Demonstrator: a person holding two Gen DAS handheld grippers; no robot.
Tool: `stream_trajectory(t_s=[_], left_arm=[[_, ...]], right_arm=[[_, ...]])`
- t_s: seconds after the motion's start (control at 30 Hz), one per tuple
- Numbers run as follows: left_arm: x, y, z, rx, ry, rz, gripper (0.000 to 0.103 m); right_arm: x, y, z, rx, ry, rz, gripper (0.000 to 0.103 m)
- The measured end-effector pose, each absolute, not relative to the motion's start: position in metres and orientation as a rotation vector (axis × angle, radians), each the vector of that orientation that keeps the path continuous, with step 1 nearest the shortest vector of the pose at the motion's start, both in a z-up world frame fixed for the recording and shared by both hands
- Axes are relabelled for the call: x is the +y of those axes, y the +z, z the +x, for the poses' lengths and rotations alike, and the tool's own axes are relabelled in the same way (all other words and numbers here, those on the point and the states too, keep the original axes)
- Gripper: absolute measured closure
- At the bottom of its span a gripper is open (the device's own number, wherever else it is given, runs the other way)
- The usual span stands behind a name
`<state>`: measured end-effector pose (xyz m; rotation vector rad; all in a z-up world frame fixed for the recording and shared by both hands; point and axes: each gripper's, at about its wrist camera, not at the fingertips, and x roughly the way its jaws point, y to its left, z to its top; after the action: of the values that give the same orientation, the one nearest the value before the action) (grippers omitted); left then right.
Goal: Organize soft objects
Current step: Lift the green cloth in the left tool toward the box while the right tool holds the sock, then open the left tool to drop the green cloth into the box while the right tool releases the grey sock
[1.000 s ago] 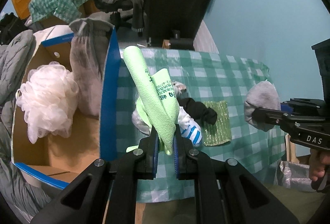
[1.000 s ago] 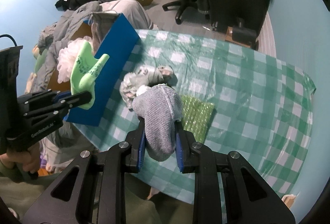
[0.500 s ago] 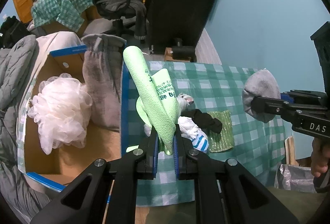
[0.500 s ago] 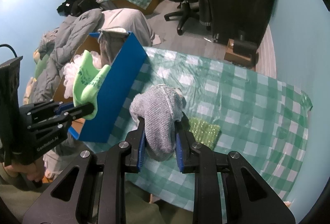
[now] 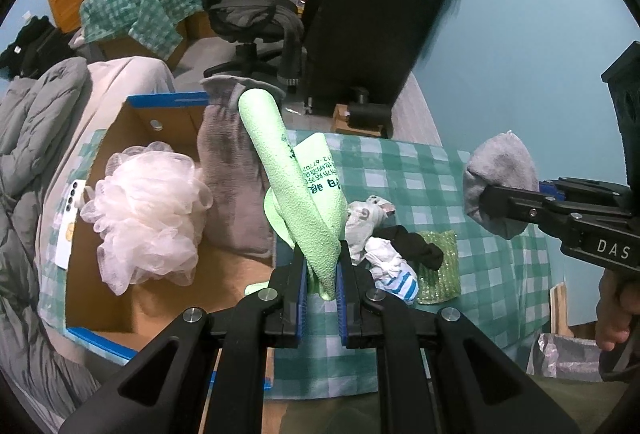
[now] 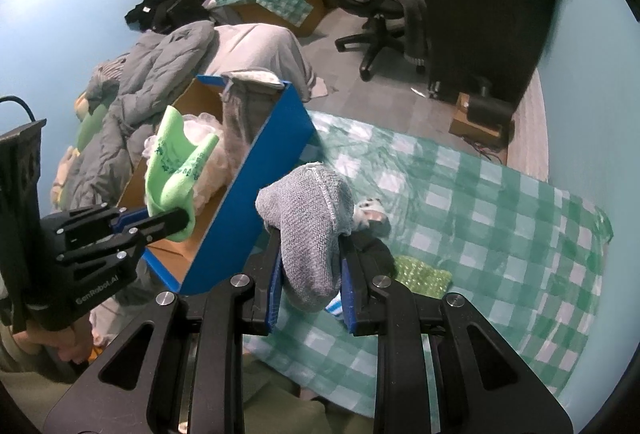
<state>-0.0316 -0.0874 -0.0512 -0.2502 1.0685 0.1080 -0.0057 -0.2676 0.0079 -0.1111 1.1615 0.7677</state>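
My left gripper (image 5: 322, 274) is shut on a folded light green foam sheet (image 5: 296, 194) and holds it up above the blue wall of the cardboard box (image 5: 152, 122). It also shows in the right wrist view (image 6: 176, 170). My right gripper (image 6: 310, 274) is shut on a grey knitted cloth (image 6: 312, 218), held above the table's near edge; it shows at the right of the left wrist view (image 5: 500, 190). In the box lie a white mesh pouf (image 5: 144, 214) and a grey plush bag (image 5: 232, 174).
On the green checked tablecloth (image 5: 420, 170) lie a small heap of socks (image 5: 380, 246), a black sock (image 5: 412, 246) and a green sponge cloth (image 5: 440, 266). A phone (image 5: 68, 218) lies left of the box. Bedding, an office chair and a dark cabinet stand behind.
Both grippers have risen and drawn back from the table with their loads. The left gripper has shifted left, so more of the box's inside shows.
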Motion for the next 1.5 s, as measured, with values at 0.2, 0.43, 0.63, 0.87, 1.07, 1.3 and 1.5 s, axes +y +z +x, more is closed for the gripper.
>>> stream_trajectory(t_s=[0.2, 0.43, 0.63, 0.87, 1.07, 1.3, 1.5], left_arm=[[-0.074, -0.051, -0.037, 1.063, 0.141, -0.276, 0.091], [-0.053, -0.050, -0.043, 1.051, 0.192, -0.298, 0.091], [-0.032, -0.051, -0.049, 1.043, 0.238, -0.311, 0.091], [-0.012, -0.052, -0.055, 1.032, 0.278, -0.332, 0.091], [0.008, -0.056, -0.061, 1.026, 0.308, -0.348, 0.091], [0.029, -0.065, -0.064, 1.029, 0.332, -0.358, 0.091], [0.046, -0.078, -0.065, 1.041, 0.332, -0.368, 0.091]], right_arm=[[-0.246, 0.014, -0.004, 1.150, 0.805, -0.124, 0.080], [-0.219, 0.016, -0.004, 1.142, 0.857, -0.147, 0.080], [-0.190, 0.014, -0.004, 1.140, 0.909, -0.167, 0.080], [-0.152, 0.014, -0.010, 1.136, 0.964, -0.207, 0.080], [-0.122, 0.009, -0.013, 1.144, 1.003, -0.226, 0.080], [-0.092, -0.001, -0.016, 1.164, 1.034, -0.243, 0.080], [-0.074, -0.016, -0.013, 1.205, 1.037, -0.241, 0.080]])
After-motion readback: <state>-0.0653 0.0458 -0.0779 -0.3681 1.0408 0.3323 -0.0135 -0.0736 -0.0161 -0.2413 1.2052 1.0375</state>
